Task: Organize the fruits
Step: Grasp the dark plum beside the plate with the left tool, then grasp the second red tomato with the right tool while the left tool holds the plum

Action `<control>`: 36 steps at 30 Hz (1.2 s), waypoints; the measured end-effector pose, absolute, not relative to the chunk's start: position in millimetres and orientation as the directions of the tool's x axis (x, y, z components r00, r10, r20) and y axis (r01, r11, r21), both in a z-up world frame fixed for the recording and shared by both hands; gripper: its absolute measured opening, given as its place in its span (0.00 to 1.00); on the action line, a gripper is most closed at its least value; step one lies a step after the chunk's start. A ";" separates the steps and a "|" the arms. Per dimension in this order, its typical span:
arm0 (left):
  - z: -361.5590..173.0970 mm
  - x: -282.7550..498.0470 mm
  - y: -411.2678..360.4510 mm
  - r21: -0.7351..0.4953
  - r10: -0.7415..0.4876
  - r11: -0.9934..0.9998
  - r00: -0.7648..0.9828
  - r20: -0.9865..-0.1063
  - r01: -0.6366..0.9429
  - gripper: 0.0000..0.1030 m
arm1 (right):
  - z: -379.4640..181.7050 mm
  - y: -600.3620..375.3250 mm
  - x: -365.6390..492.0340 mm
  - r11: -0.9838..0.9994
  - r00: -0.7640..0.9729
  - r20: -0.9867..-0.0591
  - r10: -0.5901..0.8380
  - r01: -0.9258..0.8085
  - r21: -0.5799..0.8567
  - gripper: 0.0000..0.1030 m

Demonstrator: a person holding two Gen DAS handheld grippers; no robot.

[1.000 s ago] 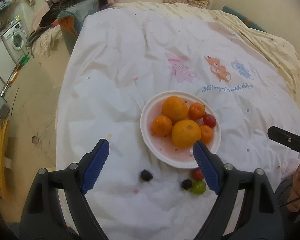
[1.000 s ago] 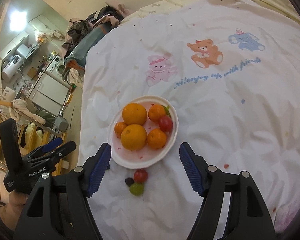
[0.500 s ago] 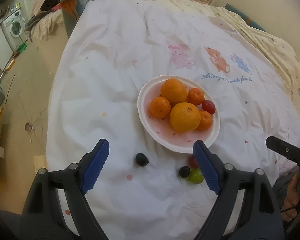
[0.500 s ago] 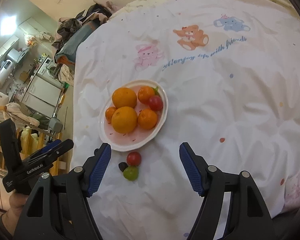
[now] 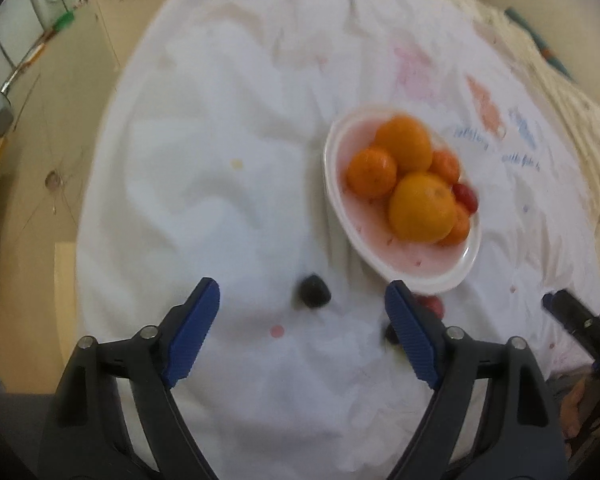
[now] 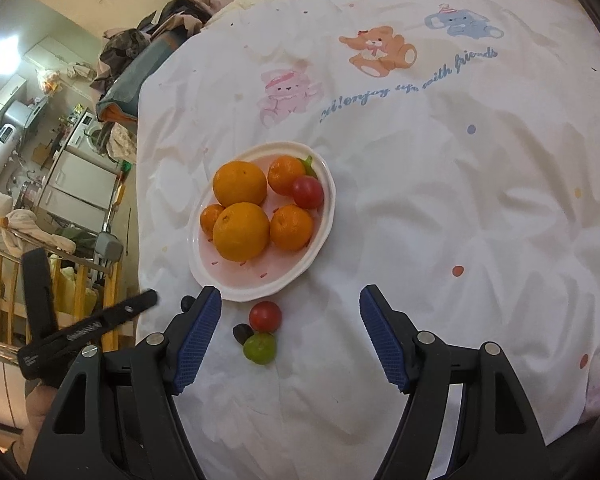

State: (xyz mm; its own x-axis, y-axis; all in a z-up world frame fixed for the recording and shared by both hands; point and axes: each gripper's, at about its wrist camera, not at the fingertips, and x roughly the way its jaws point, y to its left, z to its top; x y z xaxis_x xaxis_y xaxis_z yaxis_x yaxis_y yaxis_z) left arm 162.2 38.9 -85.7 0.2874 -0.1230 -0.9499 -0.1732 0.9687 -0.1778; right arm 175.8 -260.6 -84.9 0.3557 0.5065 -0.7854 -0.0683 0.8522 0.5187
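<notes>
While both tools hung over the bed, the left hand-held gripper [image 5: 302, 336] stood spread wide and empty, its ribbed blue pads bracketing one dark, roundish fruit [image 5: 313, 290] that lay on the crumpled white sheet [image 5: 204, 152]; that view was blurred. The right hand-held gripper [image 6: 290, 330] was likewise spread and held nothing. At its 12 o'clock sat one oval white plate [image 6: 327, 216] with a scalloped rim and pinkish bed, carrying six smooth fruits: two large oranges [image 6: 241, 231], three small tangerines [image 6: 291, 227] and one glossy red tomato [image 6: 308, 192]. Just off the plate's near rim, three loose pieces clustered on the sheet: a red tomato [image 6: 265, 316], a small dark fruit [image 6: 241, 333] at its 8 o'clock, and a green fruit [image 6: 260, 348] at its 6 o'clock, all touching or nearly so.
</notes>
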 end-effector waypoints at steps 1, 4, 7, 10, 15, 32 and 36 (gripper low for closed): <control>-92.2 164.0 33.8 -0.165 -0.119 0.973 0.263 -0.957 -0.159 0.68 | -85.2 -259.3 176.2 0.854 0.355 -0.787 0.505 -0.071 0.516 0.72; -106.0 168.2 15.9 -0.110 -0.086 0.989 0.218 -0.972 -0.102 0.63 | -86.3 -257.8 177.5 0.863 0.356 -0.795 0.492 -0.076 0.500 0.72; -112.8 169.6 -4.1 -0.024 -0.020 1.000 0.216 -0.976 -0.015 0.59 | -89.7 -258.0 178.3 0.869 0.348 -0.805 0.481 -0.068 0.490 0.72; -119.0 172.3 -11.8 0.004 0.000 1.000 0.203 -0.979 0.019 0.51 | -91.1 -259.2 178.8 0.875 0.348 -0.811 0.470 -0.065 0.480 0.72; -126.8 175.7 -7.6 0.031 0.032 0.999 0.185 -0.982 -0.008 0.36 | -89.0 -260.4 179.0 0.877 0.357 -0.809 0.467 -0.067 0.476 0.72; -75.2 153.4 2.8 -0.045 -0.042 0.999 0.347 -0.937 0.000 0.18 | -83.3 -264.8 173.3 0.878 0.375 -0.805 0.461 -0.061 0.474 0.72; -55.5 147.0 4.1 -0.050 -0.044 0.999 0.415 -0.909 -0.004 0.18 | -83.6 -265.1 172.5 0.879 0.374 -0.805 0.460 -0.059 0.474 0.72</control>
